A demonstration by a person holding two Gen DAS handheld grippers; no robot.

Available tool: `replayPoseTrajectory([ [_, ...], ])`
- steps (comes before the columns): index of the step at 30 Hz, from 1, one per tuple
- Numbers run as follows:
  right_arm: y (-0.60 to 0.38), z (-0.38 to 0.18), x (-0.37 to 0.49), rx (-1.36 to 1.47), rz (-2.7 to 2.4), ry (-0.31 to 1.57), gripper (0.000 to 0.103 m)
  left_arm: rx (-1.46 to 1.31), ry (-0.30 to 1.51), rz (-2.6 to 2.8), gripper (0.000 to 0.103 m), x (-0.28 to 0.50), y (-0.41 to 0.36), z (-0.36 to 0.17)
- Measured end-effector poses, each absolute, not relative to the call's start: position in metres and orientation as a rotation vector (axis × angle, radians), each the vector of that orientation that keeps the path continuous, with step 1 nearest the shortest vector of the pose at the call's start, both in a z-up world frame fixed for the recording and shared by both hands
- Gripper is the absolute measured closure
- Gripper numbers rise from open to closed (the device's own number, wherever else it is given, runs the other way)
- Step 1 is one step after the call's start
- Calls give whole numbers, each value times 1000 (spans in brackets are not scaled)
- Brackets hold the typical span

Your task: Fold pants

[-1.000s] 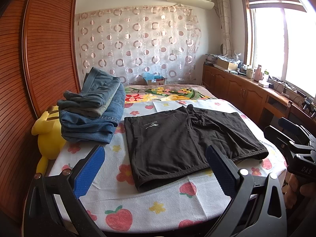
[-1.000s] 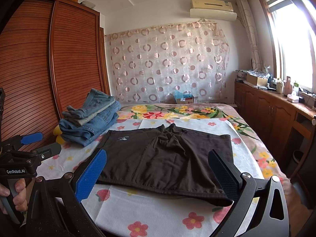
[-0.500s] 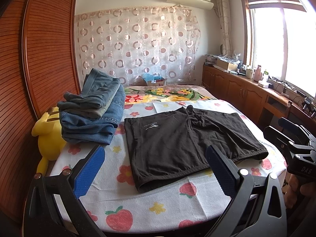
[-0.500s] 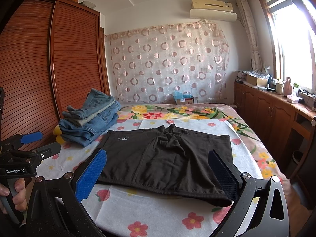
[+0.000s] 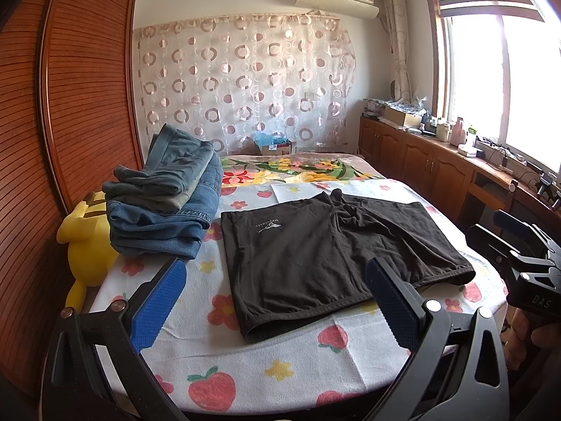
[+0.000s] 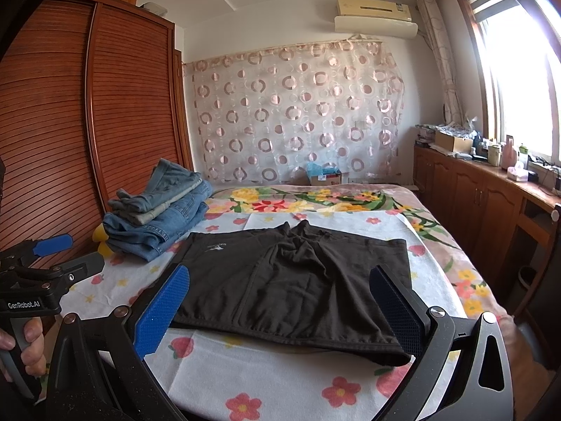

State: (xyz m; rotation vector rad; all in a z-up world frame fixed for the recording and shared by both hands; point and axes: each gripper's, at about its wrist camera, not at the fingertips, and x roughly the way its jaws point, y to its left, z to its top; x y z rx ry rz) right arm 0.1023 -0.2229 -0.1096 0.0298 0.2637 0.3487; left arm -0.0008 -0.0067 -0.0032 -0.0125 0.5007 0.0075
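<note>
Tongs nearest the lens: my left gripper (image 5: 273, 301) stands spread, its blue textured pads (image 5: 159, 307) wide apart and holding nothing; my right gripper (image 6: 277, 310) is likewise spread and empty, poised above the near edge of the bed. Neither touches cloth.

Just beyond the fingertips lies the task's thing, the black knit shorts (image 5: 329, 252), spread flat on the white towel printed with strawberries and flowers (image 5: 280, 368). The waistband edge runs along the side nearest me; the two legs point away, with a rumple of gathered fabric at the crotch (image 6: 301, 242).

Step in hand, as I judge it: the first fold has not begun. To do it well I would smooth the crotch rumple first, then pinch one outer side at waistband and at leg hem, one gripper on each, catching both layers. I would lift only enough to clear the towel and lay that half over the other so the side seams meet. The knit looks limp and will sag between the two pinches; keeping it lightly taut should prevent a skewed crease.

To the left, near the shorts but apart from them, sits a stack of folded blue denim jeans (image 5: 168, 207), with a yellow plush toy (image 5: 87, 245) beside it.

Writing: a small white mountain logo with lettering on the shorts (image 5: 268, 226), too small to read; "GenRobot.AI" on the left gripper's body (image 6: 24, 304); "DAS" on the right gripper's body (image 5: 541, 303).
</note>
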Motion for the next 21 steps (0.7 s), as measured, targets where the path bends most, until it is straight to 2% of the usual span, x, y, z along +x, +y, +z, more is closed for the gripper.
replayPoseTrajectory([
  [21, -223, -109, 101, 33, 346, 262, 0, -10, 497, 7, 1, -1, -7, -3],
])
